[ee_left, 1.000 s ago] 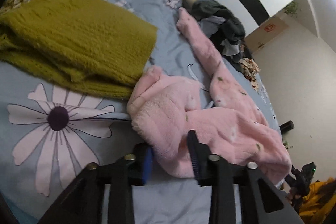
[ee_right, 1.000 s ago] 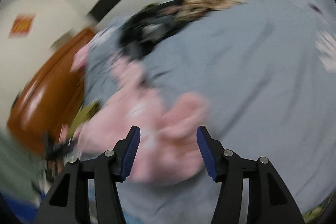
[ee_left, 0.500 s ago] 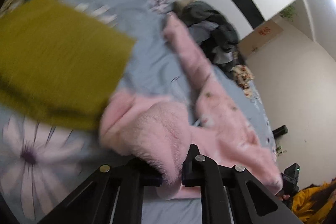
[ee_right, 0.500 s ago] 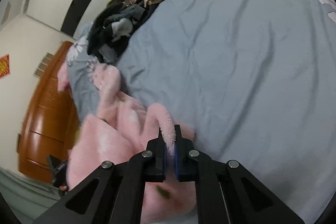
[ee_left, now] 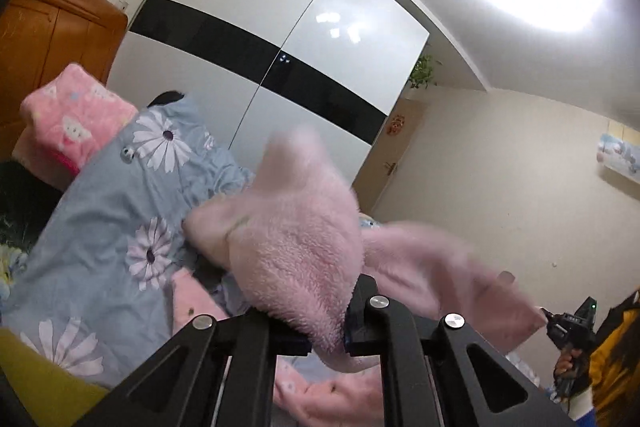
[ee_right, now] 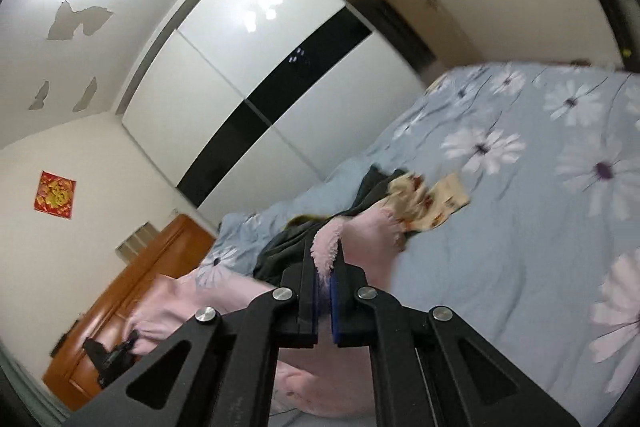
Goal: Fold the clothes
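Observation:
A fluffy pink garment [ee_left: 296,251] is lifted off the bed. My left gripper [ee_left: 328,331] is shut on a thick fold of it, and the cloth bulges up over the jaws and trails right to the other gripper [ee_left: 568,327]. My right gripper [ee_right: 325,279] is shut on another edge of the same pink garment [ee_right: 360,239], which hangs down and left below the jaws. The olive-yellow knit [ee_left: 40,383] shows at the lower left of the left wrist view.
The bed has a blue cover with white daisies [ee_right: 500,247]. A heap of dark clothes [ee_right: 296,239] and a patterned beige cloth [ee_right: 432,203] lie on it. A pink pillow [ee_left: 76,123] lies at the headboard. A white and black wardrobe [ee_left: 256,39] stands behind.
Both grippers closed on the pink garment and have raised it off the bed. Both cameras have tilted up, so the wardrobe and ceiling now fill the views.

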